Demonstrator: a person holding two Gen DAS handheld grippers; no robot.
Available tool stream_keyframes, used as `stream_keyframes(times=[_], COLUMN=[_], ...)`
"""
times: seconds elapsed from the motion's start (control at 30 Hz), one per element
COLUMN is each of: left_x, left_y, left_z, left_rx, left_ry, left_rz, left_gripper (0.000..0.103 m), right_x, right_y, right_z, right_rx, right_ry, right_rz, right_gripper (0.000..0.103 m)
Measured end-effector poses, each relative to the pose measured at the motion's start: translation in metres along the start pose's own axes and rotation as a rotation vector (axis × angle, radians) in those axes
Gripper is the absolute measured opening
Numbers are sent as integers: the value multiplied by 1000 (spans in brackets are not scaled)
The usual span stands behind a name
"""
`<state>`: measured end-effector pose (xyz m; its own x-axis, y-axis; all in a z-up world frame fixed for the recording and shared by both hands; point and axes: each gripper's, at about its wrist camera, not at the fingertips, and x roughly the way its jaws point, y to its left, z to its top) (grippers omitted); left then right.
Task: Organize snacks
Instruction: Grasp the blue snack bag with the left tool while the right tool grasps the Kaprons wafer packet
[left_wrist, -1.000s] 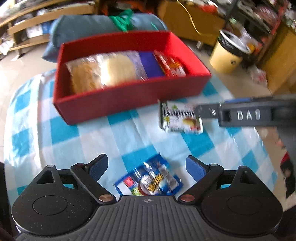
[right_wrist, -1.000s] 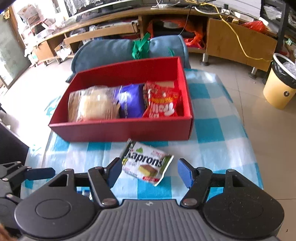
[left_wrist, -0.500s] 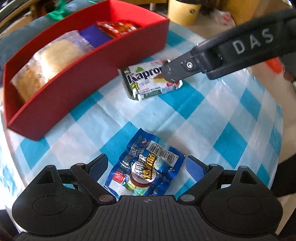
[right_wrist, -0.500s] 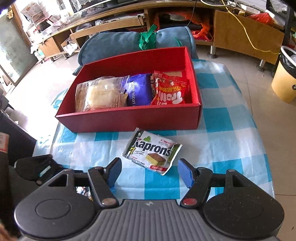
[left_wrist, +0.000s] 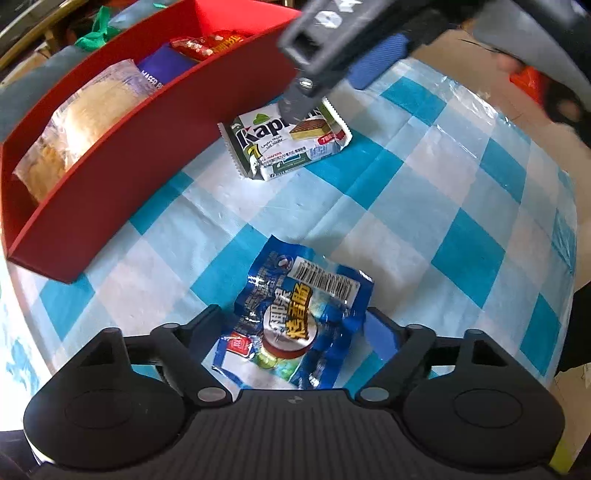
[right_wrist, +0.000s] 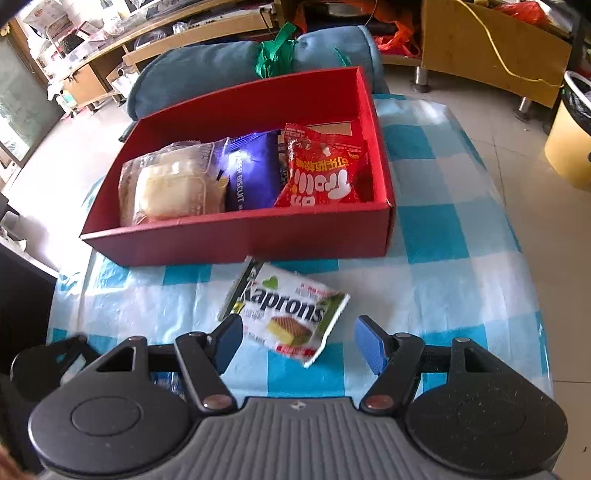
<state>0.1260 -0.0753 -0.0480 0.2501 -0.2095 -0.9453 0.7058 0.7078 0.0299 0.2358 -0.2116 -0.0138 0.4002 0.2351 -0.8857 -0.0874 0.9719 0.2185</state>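
Note:
A red box (right_wrist: 258, 236) on the blue checked tablecloth holds a clear bread bag (right_wrist: 170, 188), a purple biscuit pack (right_wrist: 251, 177) and a red snack pack (right_wrist: 325, 177). A white-green Kaprons wafer pack (right_wrist: 291, 314) lies flat in front of the box; my right gripper (right_wrist: 298, 345) is open just over its near end. It also shows in the left wrist view (left_wrist: 288, 144) under the right gripper's finger (left_wrist: 295, 99). A blue snack pack (left_wrist: 295, 325) lies between the open fingers of my left gripper (left_wrist: 295, 328).
A blue rolled cushion (right_wrist: 229, 70) with a green tie lies behind the box. A yellow bin (right_wrist: 569, 140) stands on the floor at the right. Wooden shelves and cabinets (right_wrist: 491, 48) line the back. The tablecloth's right edge (left_wrist: 554, 221) drops away.
My left gripper has lowered around the blue snack pack. My right gripper has moved forward and down over the Kaprons pack. Both stay open.

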Motion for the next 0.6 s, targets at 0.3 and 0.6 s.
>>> stream_keyframes(times=[0.3, 0.6], left_x=[-3, -3], left_y=[5, 15], left_z=[-5, -2], left_rx=[-46, -93], left_ry=[0, 7], left_rz=[-11, -45], left_gripper=[85, 85], right_x=[30, 46], right_y=[22, 41], right_z=[12, 22], right_rx=[-160, -368], right_ry=[33, 166], right_rz=[24, 30], right_gripper=[62, 70])
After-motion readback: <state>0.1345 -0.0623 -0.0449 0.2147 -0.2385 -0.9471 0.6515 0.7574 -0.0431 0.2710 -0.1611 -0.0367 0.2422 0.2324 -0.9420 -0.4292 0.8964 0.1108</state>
